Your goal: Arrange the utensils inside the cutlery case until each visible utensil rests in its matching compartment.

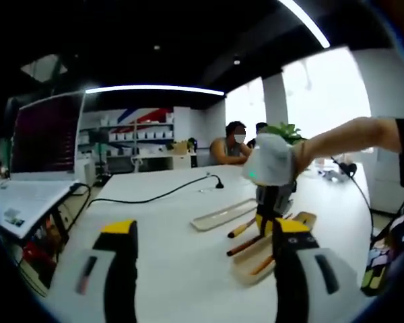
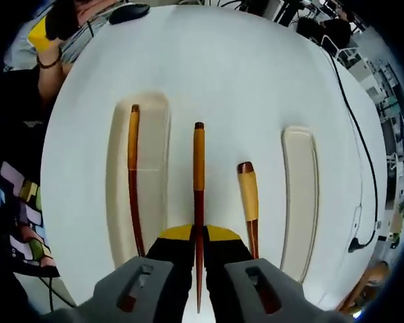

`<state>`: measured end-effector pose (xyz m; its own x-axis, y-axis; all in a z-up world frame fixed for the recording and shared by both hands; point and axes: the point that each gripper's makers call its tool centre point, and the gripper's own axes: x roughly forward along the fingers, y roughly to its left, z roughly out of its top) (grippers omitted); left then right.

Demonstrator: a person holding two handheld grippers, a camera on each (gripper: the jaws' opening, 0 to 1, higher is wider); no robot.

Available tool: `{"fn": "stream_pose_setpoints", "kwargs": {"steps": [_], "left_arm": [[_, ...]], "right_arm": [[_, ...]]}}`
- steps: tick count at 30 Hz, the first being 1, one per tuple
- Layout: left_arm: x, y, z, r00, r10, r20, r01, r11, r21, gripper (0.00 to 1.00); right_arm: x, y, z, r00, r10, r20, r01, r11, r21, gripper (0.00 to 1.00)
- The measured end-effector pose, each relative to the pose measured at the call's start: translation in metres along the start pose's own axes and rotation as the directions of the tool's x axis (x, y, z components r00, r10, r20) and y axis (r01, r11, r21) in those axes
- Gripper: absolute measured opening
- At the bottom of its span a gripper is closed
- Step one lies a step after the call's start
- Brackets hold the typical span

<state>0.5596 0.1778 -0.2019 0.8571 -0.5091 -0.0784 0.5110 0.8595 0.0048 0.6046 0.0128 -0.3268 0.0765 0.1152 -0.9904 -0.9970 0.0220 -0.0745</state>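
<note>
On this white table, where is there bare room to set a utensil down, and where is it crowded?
Bare room: the long empty cream tray, and the open white table beyond the utensil tips. Crowded: the strip between the trays, where the right tongs grip an orange-and-brown stick beside a short yellow-handled utensil; the left cream tray holds another stick.

Your cutlery case base (image 2: 155, 175) is cream, open, lying flat on white table; its lid (image 2: 300, 195) lies apart to the right. One utensil (image 2: 132, 175), yellow handle w/ dark red shaft, rests inside base along its left side. Middle utensil (image 2: 198, 202), same colours, sits between base and lid. Third utensil (image 2: 248, 202), shorter handle, lies just left of lid.
</note>
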Motion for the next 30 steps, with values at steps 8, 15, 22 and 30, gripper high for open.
{"fn": "stream_pose_setpoints", "kwargs": {"steps": [8,15,22,30], "left_arm": [[0.003,0.0,0.001,1.0,-0.014,0.005,0.014,1.0,-0.008,0.87],[0.0,-0.001,0.009,0.999,-0.019,0.028,0.019,1.0,-0.001,0.87],[0.003,0.002,0.005,1.0,-0.016,0.013,0.016,1.0,-0.002,0.87],[0.004,0.0,0.007,1.0,-0.02,0.018,0.02,1.0,-0.003,0.87]], "right_arm": [[-0.017,-0.01,-0.003,0.998,-0.05,0.032,0.049,0.999,0.023,0.01],[-0.037,-0.003,-0.002,0.997,-0.079,0.024,0.079,0.997,0.008,0.01],[-0.056,0.018,0.001,0.996,-0.078,0.034,0.078,0.997,0.001,0.01],[-0.049,0.048,0.004,0.998,-0.055,0.029,0.055,0.998,0.004,0.01]]}}
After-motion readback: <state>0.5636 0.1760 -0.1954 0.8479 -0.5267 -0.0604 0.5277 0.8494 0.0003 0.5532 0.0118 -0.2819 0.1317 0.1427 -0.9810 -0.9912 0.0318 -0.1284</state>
